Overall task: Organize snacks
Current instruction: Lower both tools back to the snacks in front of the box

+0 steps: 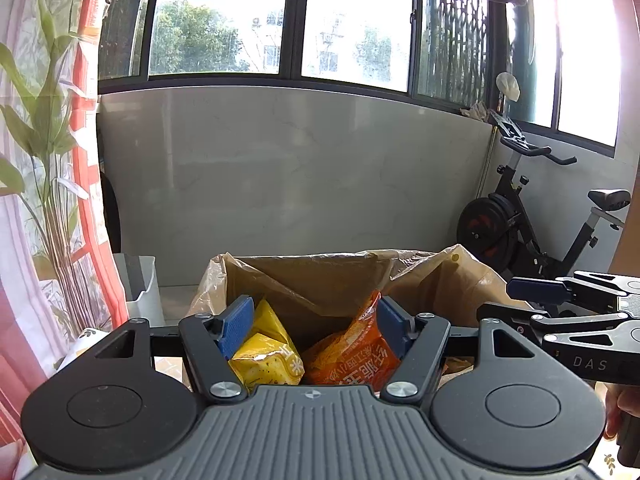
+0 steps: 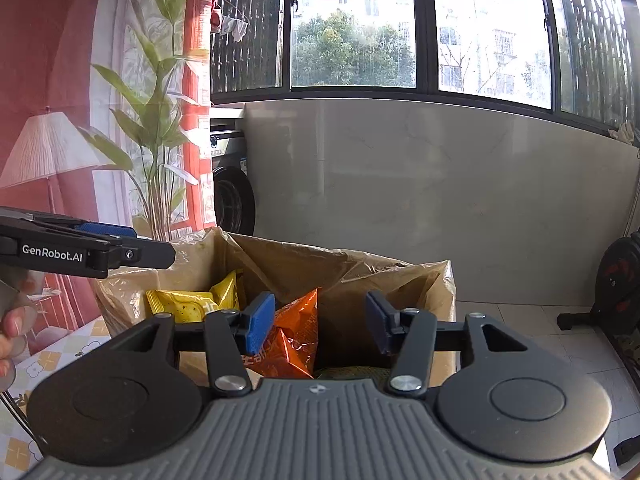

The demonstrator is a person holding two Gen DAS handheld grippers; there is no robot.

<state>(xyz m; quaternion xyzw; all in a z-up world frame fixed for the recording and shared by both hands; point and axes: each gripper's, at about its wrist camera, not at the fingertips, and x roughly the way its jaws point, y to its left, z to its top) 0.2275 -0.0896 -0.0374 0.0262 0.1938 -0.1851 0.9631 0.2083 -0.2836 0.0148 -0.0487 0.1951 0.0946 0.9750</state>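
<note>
- just ahead of both grippers, the yellow packet (image 1: 266,354) and orange packet (image 1: 354,354) lie inside the lined box (image 1: 320,276).
- left gripper (image 1: 315,326) gapes, empty, straddling both packets.
- right gripper (image 2: 320,322) gapes too, empty, orange packet nearer its left finger.

L claw (image 1: 316,322) & R claw (image 2: 320,322) side by side, both w/ jaws apart, gripping nothing.

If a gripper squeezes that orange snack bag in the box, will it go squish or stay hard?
Probably squish. The orange snack bag looks like thin, crinkled, shiny film, so it would likely crumple and might slip between the pads. It looks puffy, so it is probably light for its size, and whatever is inside may crush. It leans in the lined box, so a nudge could flop it over.
</note>
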